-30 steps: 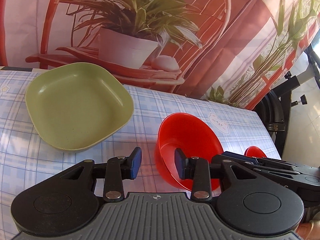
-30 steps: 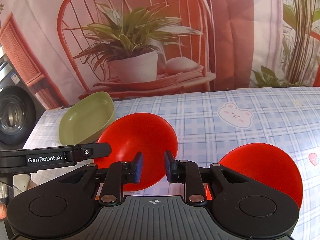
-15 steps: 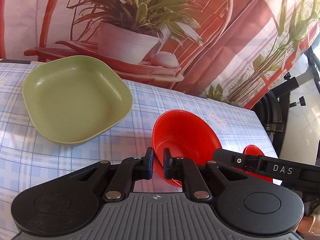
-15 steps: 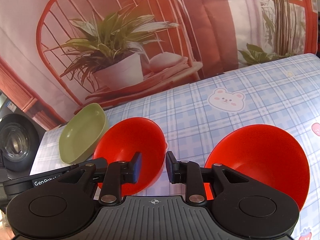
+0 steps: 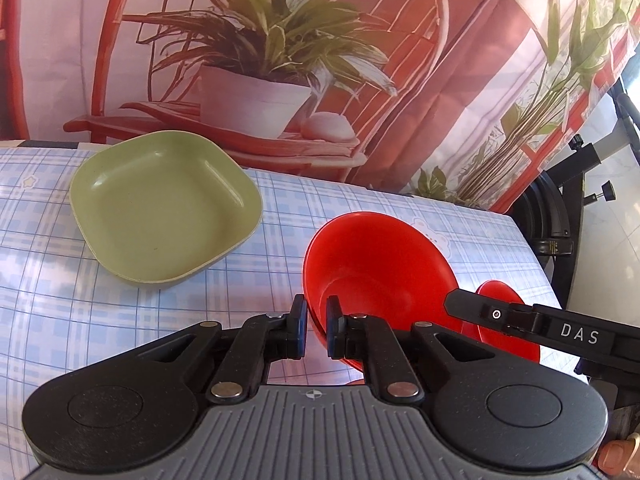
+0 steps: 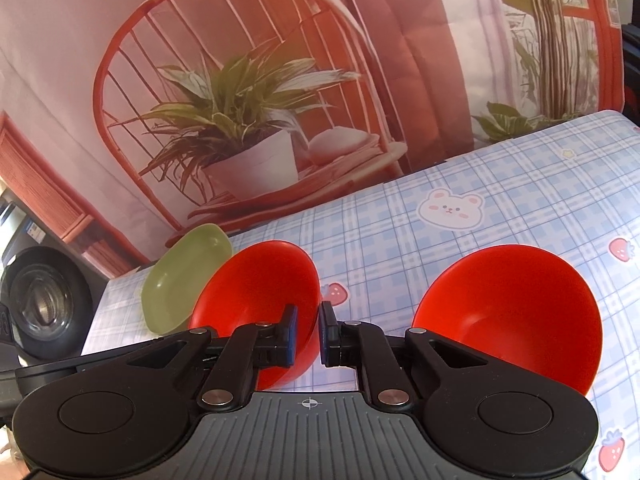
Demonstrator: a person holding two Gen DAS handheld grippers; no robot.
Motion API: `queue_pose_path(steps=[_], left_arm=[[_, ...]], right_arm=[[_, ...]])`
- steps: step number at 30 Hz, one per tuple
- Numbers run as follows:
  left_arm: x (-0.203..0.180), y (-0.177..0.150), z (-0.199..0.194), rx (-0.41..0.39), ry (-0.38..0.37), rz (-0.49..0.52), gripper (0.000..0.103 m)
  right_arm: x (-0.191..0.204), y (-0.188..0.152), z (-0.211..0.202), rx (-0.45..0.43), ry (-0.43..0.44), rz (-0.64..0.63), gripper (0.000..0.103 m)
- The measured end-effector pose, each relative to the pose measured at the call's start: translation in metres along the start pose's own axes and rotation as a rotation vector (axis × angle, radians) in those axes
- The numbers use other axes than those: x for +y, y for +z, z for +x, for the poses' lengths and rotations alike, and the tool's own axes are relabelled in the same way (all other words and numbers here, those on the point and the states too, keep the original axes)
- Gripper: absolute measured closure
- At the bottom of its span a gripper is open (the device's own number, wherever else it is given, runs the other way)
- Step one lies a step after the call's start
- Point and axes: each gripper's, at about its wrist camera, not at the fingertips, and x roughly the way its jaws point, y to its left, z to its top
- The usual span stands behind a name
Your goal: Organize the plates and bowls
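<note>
On the checked counter (image 5: pixel 120 320), the left gripper (image 5: pixel 316 330) pinches the near rim of a tilted red bowl (image 5: pixel 372 264), while the right gripper's (image 6: pixel 306 336) fingers close on the same bowl's rim, likely to stack it; a green plate (image 5: pixel 160 204) waits near the far edge.

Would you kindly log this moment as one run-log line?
left gripper: shut on left red bowl | right gripper: just closed onto its rim | green plate: untouched

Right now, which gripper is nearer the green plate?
Left. The left gripper clamps the red bowl at the rim beside the green plate; the right gripper, jaws just closing on that bowl's far rim, sits beyond it.
</note>
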Motion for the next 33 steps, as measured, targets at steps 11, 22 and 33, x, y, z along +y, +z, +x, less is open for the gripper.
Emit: queue_pose_path(steps=[11,22,33], left_arm=[[-0.042,0.002,-0.024,-0.005,-0.007,0.103,0.092],[-0.081,-0.004,-0.019,0.03,-0.013,0.124,0.09],[-0.119,-0.004,-0.005,0.053,-0.019,0.175,0.09]], right_arm=[[-0.021,-0.011,-0.061,-0.156,0.071,0.092,0.091],[-0.048,-0.018,-0.104,-0.271,0.09,0.17,0.091],[-0.084,-0.019,-0.124,-0.316,0.068,0.218,0.091]])
